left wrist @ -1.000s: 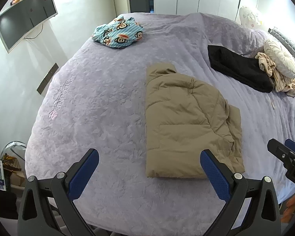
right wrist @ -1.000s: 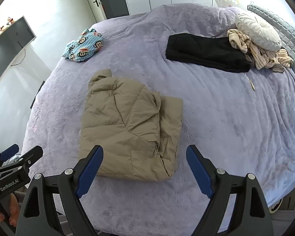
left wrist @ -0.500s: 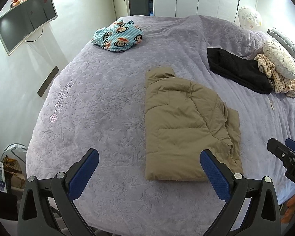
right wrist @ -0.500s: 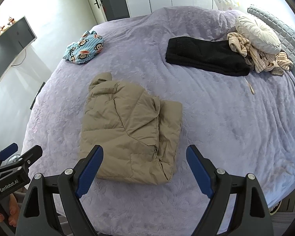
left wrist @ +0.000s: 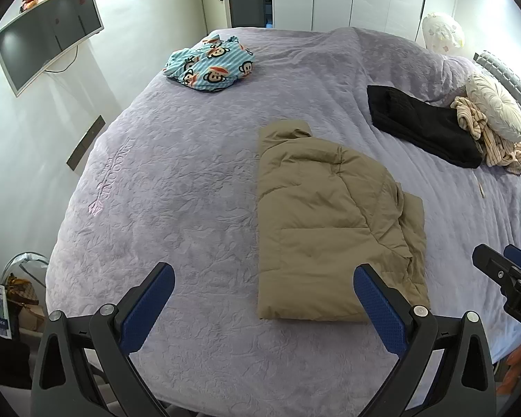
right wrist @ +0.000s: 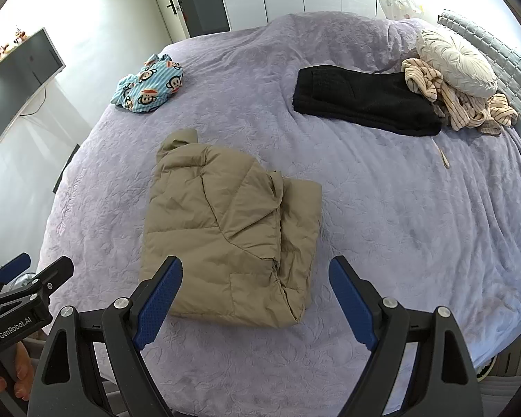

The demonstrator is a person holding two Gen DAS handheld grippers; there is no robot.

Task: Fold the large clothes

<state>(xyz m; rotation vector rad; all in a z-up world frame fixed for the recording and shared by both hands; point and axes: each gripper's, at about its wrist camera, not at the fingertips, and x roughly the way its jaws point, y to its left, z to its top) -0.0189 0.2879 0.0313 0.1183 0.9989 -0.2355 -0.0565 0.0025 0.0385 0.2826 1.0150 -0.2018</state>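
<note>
A tan puffer jacket [left wrist: 326, 222] [right wrist: 229, 239] lies folded into a tall rectangle on the lilac bedspread [left wrist: 177, 180] [right wrist: 392, 215], collar at the far end. My left gripper [left wrist: 264, 299] hovers open above the bed's near edge, its right blue pad over the jacket's near right corner. My right gripper [right wrist: 255, 295] is open too, held above the jacket's near edge with nothing between its fingers. Each gripper shows at the edge of the other's view: the right gripper [left wrist: 514, 278] and the left gripper [right wrist: 21, 285].
A folded black garment [left wrist: 423, 127] [right wrist: 364, 100], a striped beige garment [left wrist: 489, 135] [right wrist: 458, 100] and a round cream cushion [left wrist: 496, 107] [right wrist: 455, 62] lie at the far right. A blue monkey-print garment [left wrist: 210, 64] [right wrist: 147, 83] sits far left. A wall monitor [left wrist: 48, 34] hangs left.
Both views have crept slightly, so the jacket sits a little lower in frame. The jacket and both grippers' openings look unchanged.
</note>
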